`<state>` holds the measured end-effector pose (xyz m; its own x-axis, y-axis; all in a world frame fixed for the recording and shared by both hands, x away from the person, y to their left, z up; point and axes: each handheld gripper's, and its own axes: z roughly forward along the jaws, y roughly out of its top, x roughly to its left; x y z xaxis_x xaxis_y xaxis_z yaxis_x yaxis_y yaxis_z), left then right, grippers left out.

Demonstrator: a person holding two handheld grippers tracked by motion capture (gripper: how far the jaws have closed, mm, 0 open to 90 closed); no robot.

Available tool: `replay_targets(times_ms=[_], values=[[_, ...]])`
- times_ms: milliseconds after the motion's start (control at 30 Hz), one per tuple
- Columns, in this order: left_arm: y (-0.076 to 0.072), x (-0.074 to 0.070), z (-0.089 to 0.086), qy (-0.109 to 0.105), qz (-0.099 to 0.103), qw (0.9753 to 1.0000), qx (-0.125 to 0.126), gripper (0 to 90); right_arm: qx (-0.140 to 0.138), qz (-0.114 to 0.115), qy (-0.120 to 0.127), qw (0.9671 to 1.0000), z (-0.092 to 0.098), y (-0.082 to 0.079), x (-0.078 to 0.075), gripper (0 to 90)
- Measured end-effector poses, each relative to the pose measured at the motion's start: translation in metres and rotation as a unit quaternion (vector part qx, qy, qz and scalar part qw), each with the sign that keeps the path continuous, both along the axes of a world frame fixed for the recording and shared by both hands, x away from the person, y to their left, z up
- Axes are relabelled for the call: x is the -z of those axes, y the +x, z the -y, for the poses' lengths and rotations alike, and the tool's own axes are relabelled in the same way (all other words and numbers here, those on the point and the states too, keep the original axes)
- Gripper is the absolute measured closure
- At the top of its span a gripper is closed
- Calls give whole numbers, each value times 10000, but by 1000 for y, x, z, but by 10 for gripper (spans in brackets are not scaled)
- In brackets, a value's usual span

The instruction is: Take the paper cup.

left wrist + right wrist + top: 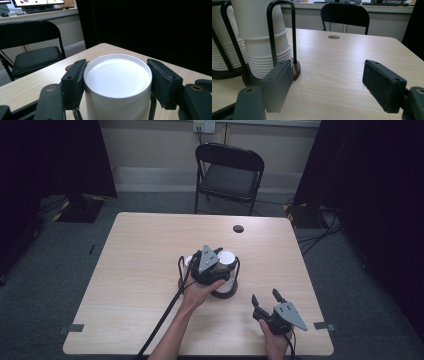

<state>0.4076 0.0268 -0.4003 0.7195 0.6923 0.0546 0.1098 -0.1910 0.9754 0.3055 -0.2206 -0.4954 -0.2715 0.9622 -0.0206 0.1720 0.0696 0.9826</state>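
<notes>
Two stacks of upturned white paper cups stand in a black wire rack on a dark round base at mid-table. My left gripper reaches over the right stack, and its jaws press both sides of the top cup. In the left gripper view the cup's flat white bottom spans the gap between the black pads. The other stack stands just to the left. My right gripper rests near the table's front right, open and holding nothing. In the right gripper view it faces the rack's wire loop.
The light wooden table has a round cable hole near its far edge. A black folding chair stands beyond the table. Dark curtains hang at both sides. Tape marks sit at the front corners.
</notes>
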Motion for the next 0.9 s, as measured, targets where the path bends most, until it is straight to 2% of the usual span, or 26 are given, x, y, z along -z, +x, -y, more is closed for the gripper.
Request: replay_targets(times_ms=[367,700,900], values=[[-3,-9,-5,-216,33,9997,59,349,11,9,4,10000,0,0,0,233],[-6,-15,-8,-309,156,9994,23,349,13,17,14,10000,0,0,0,233],[-7,-17,-9,-415,158,9990,27,349,16,20,14,10000,0,0,0,233]])
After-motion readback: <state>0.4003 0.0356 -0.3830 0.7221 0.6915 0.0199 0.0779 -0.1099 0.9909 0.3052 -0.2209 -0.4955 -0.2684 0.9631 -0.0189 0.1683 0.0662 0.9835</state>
